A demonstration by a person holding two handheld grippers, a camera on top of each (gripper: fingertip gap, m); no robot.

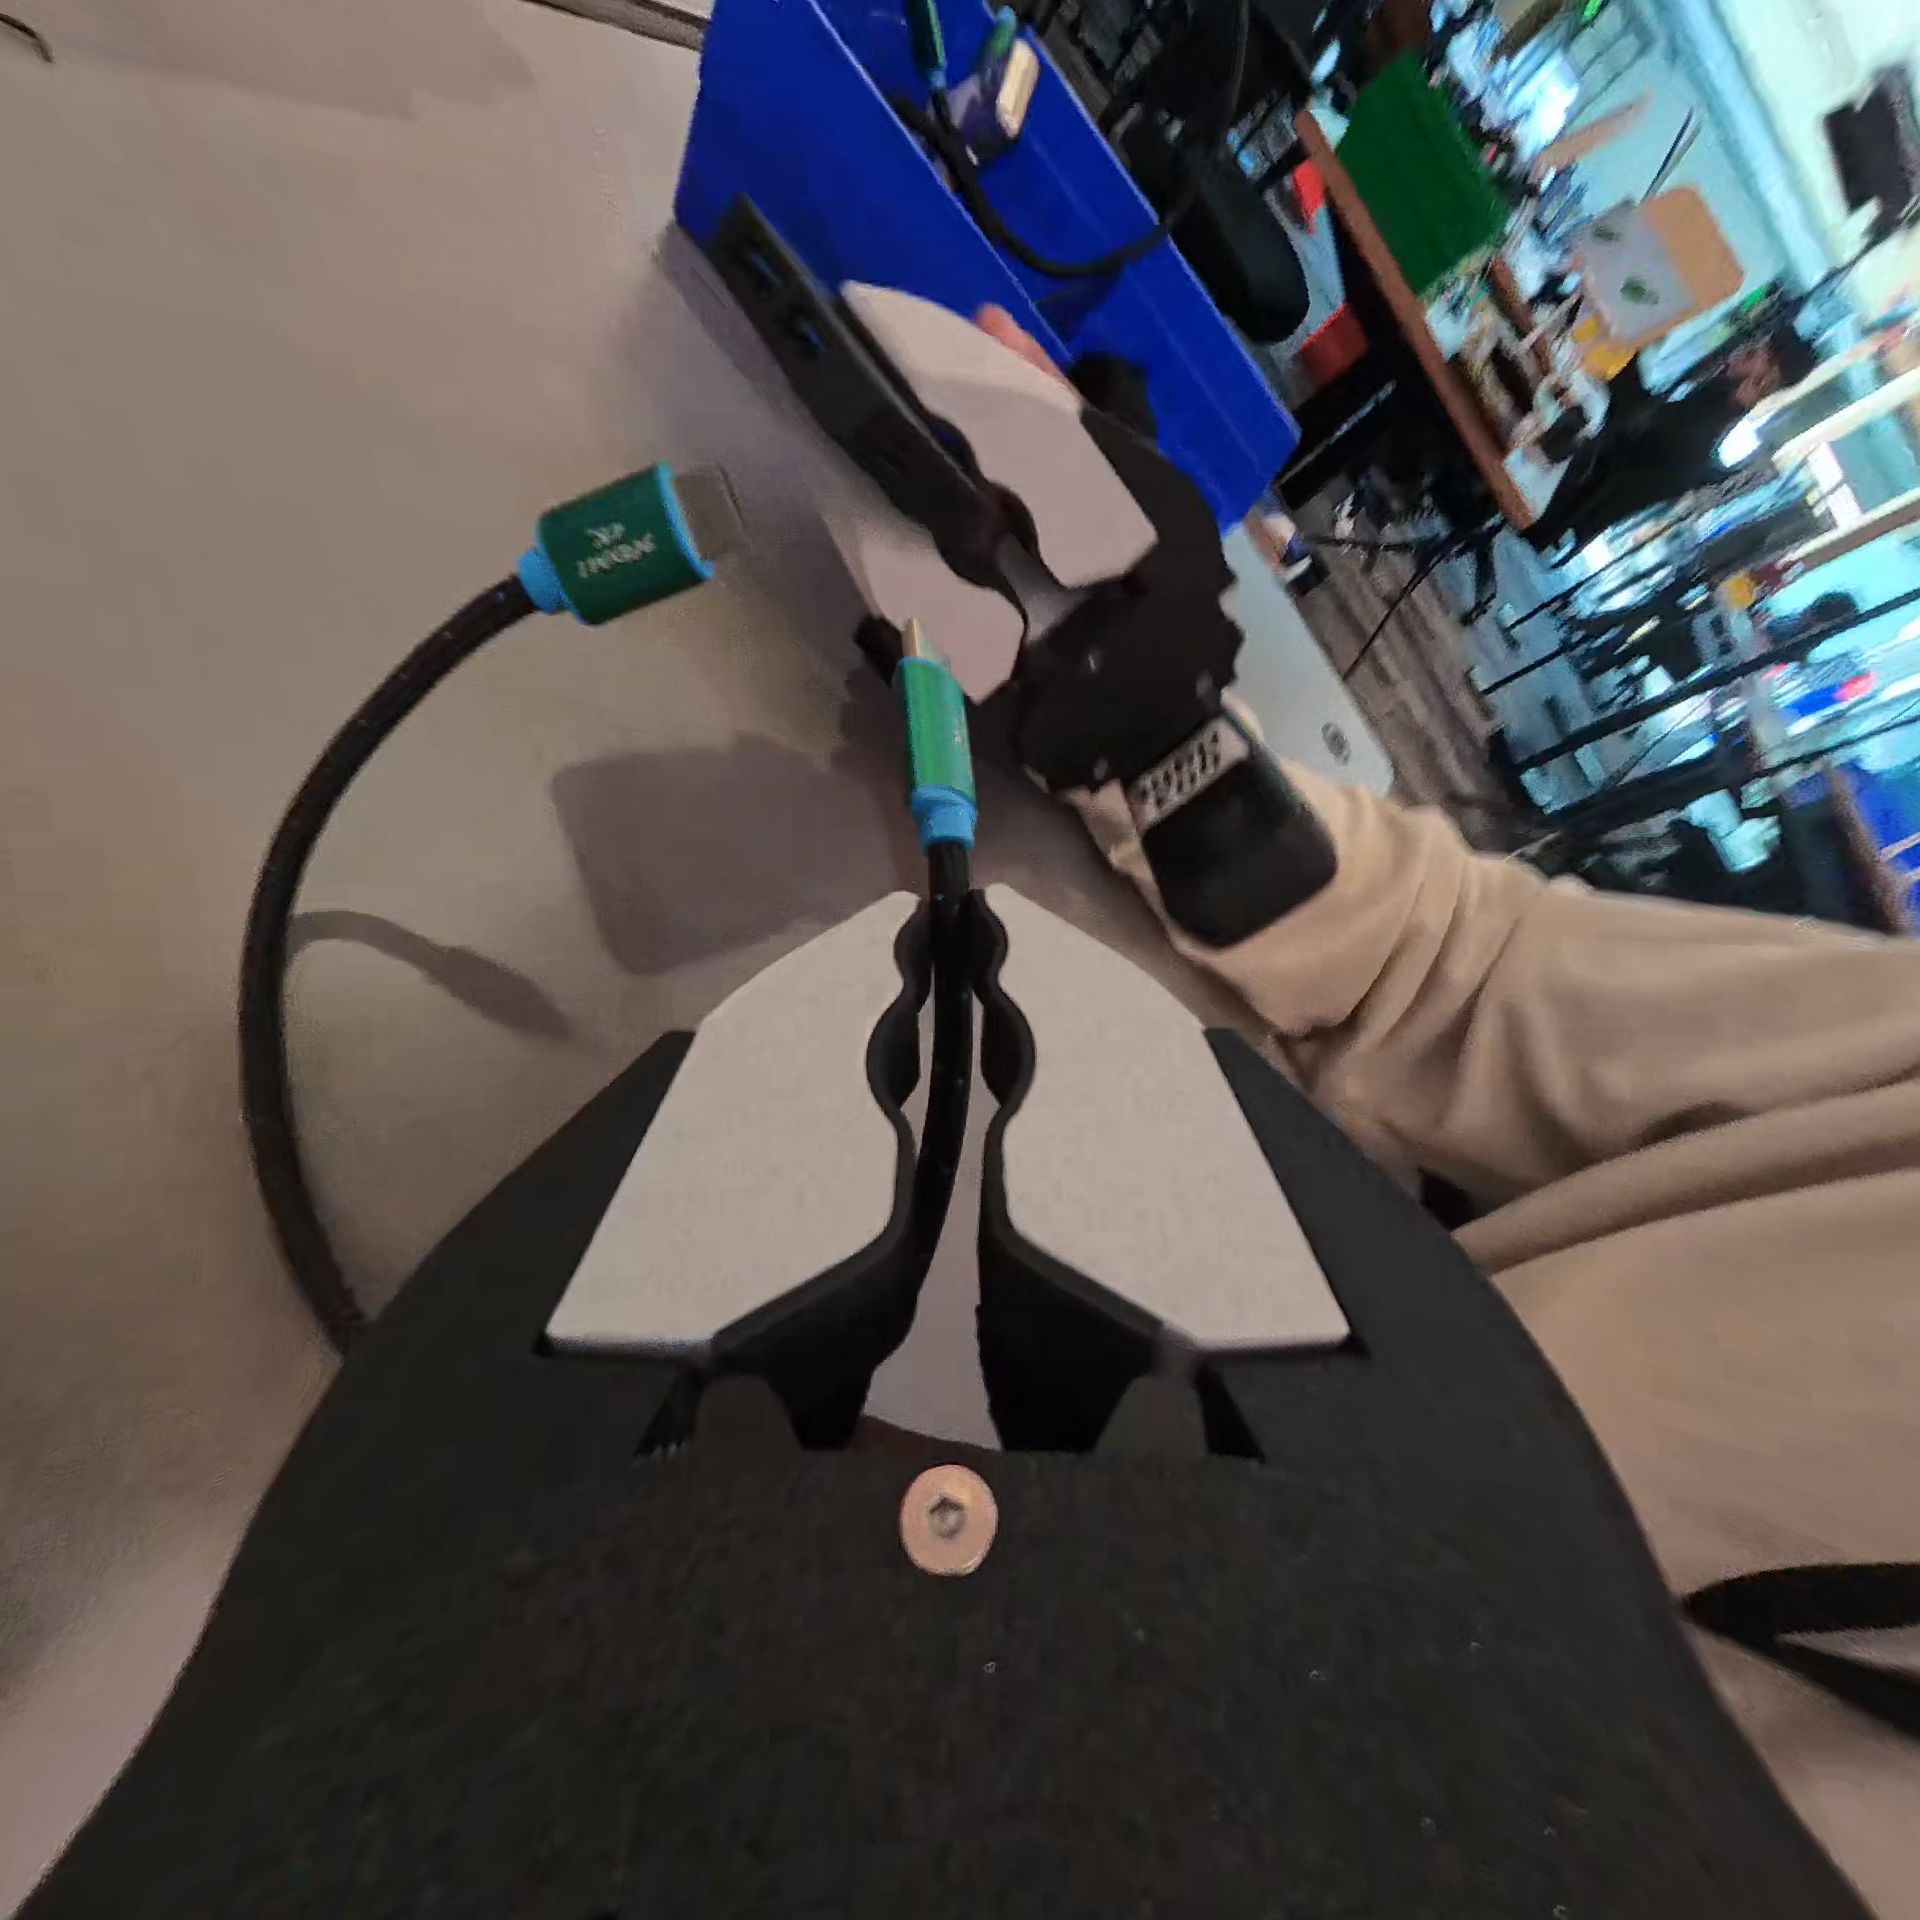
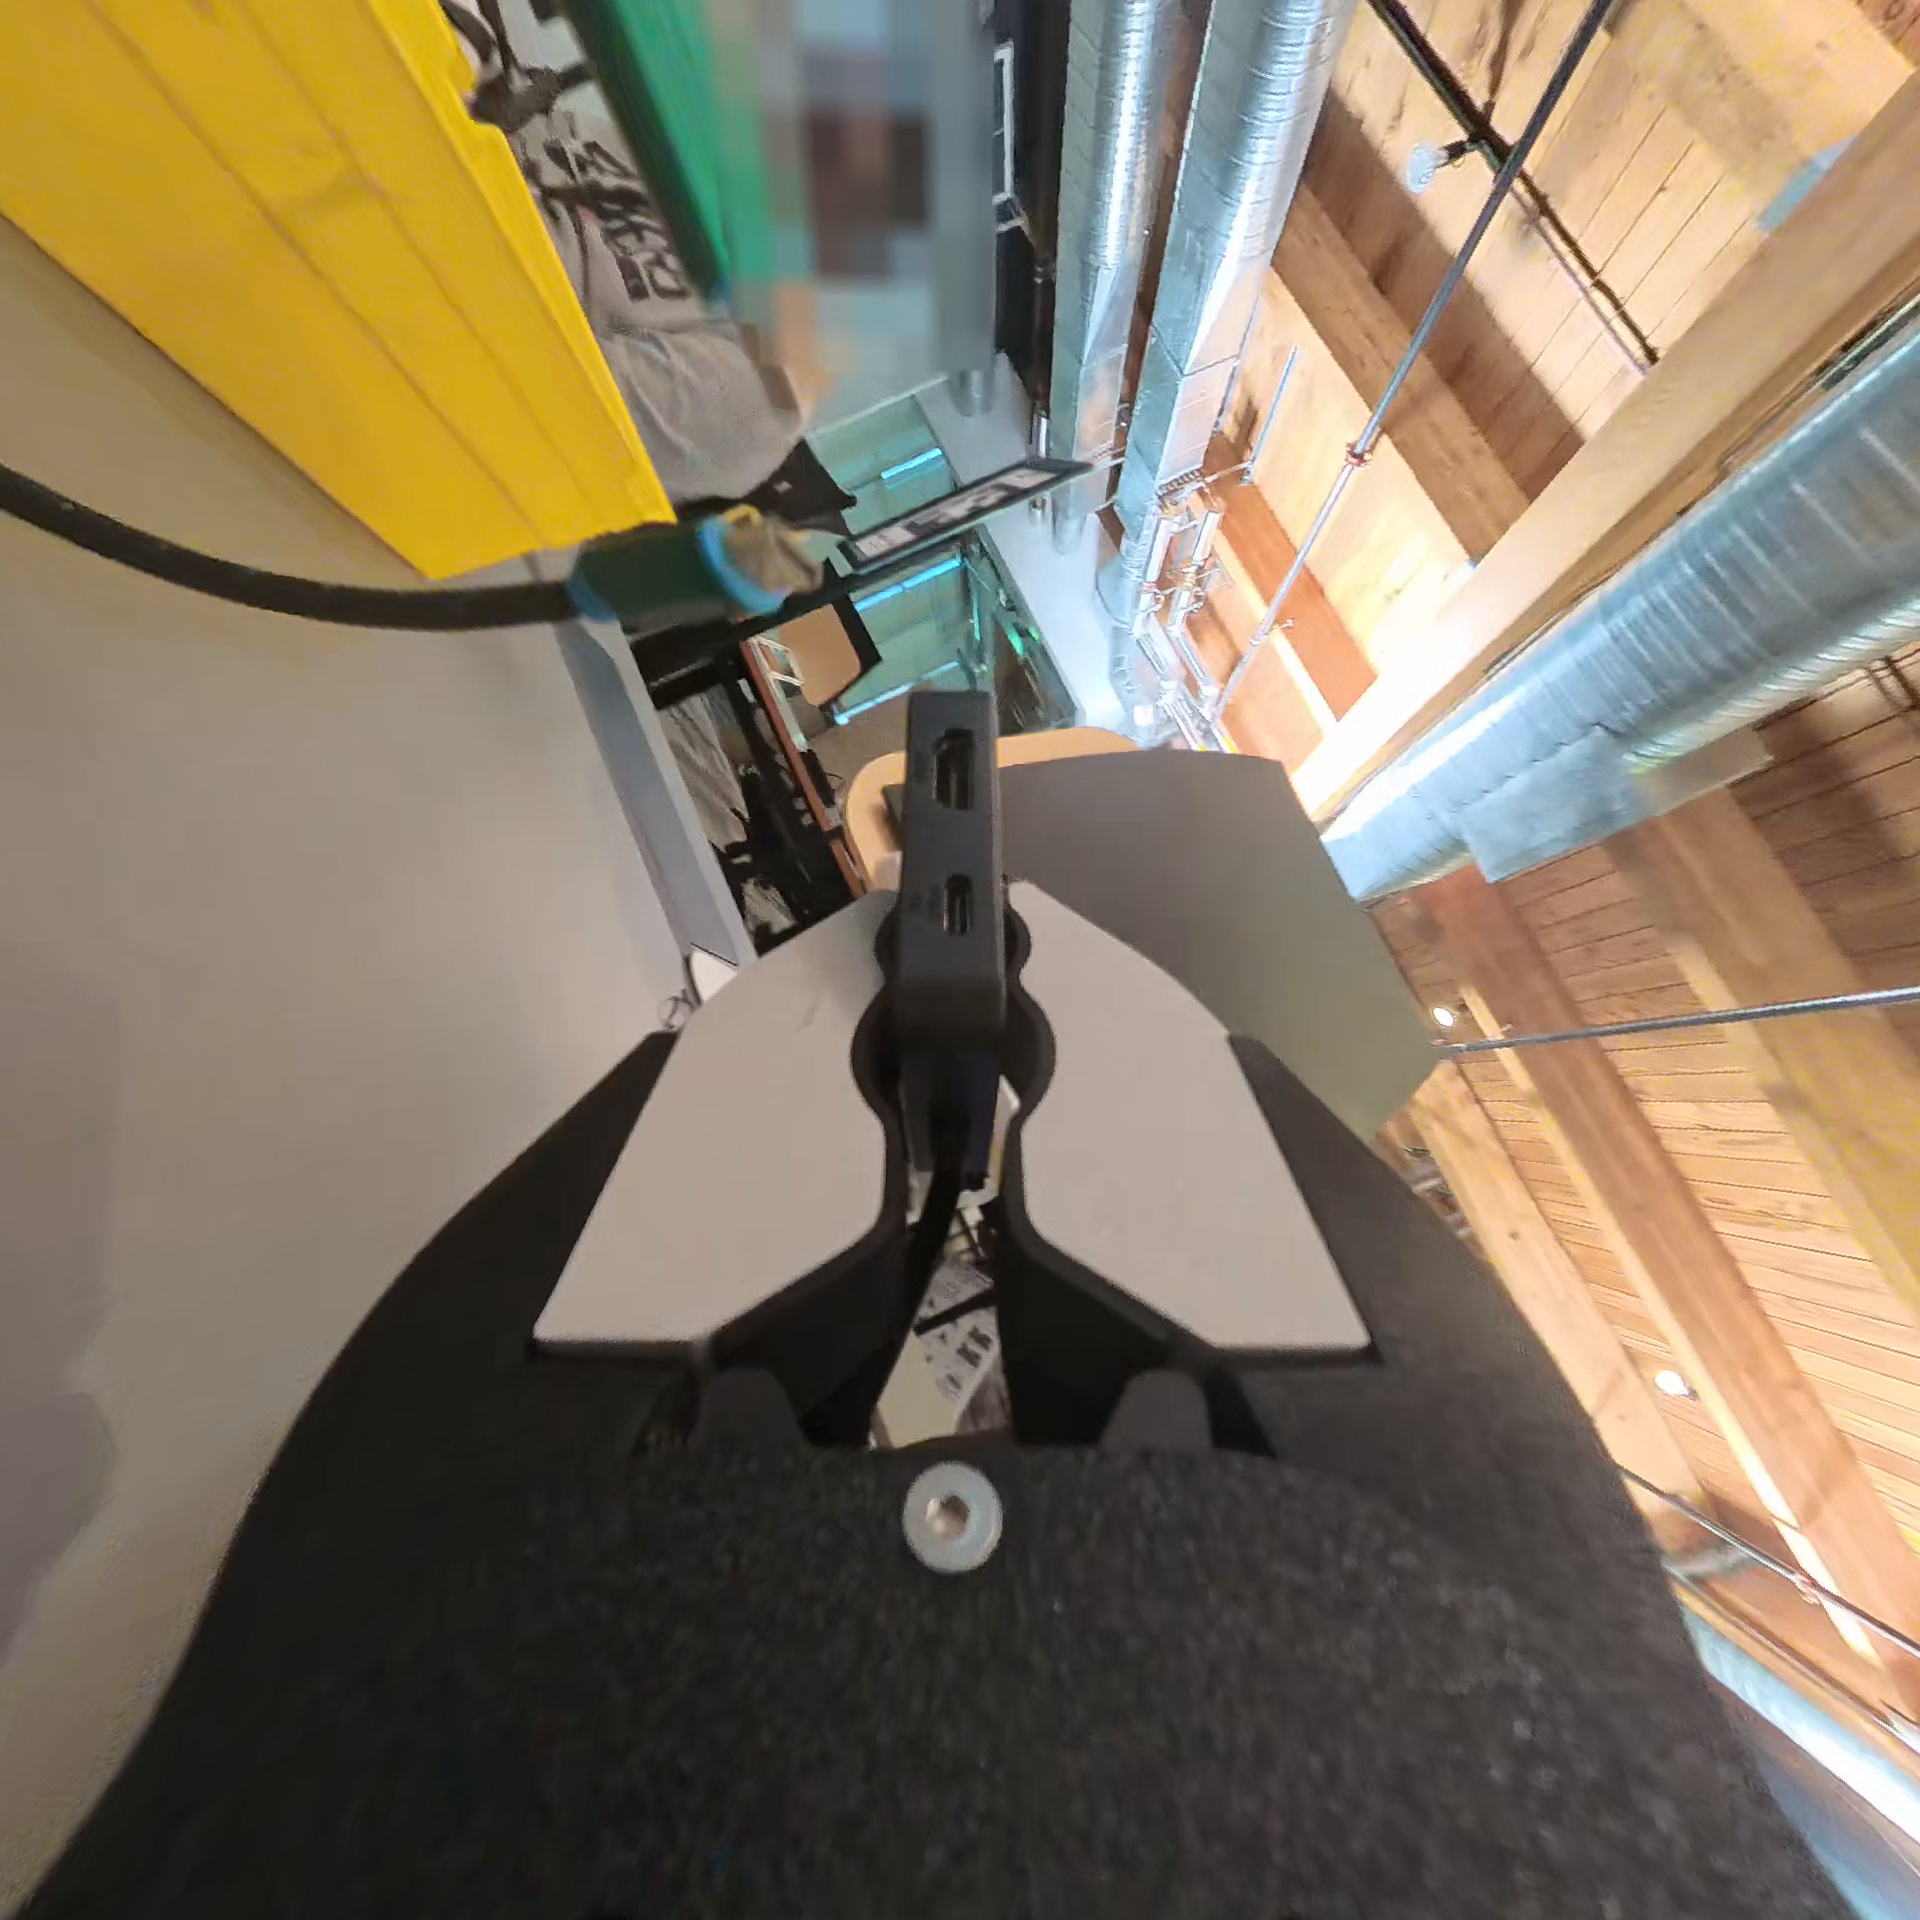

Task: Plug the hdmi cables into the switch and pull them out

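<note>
the left gripper (image 1: 948, 914) pinched a cable (image 1: 943, 1101) behind its plug (image 1: 937, 727), just short of the switch (image 2: 953, 883) clamped in the right gripper (image 2: 951, 935) above the table (image 1: 312, 312). held so far back, the plug could have swung off the port and jammed. a second plug (image 1: 623, 545) lay free nearby.

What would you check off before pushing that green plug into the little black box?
1. Left gripper holds its cable: ok, jaws shut on the braided cord below the green plug.
2. Right gripper holds the switch: ok, clamped between the jaws.
3. Plug not yet in a port: ok, its metal tip is bare.
4. Plug lined up with a port: cannot tell, the right gripper hides that part of the switch.
5. Ports on the switch's end face free: ok, both look empty.
6. Second green plug clear of the path: ok, off to the side.
</note>
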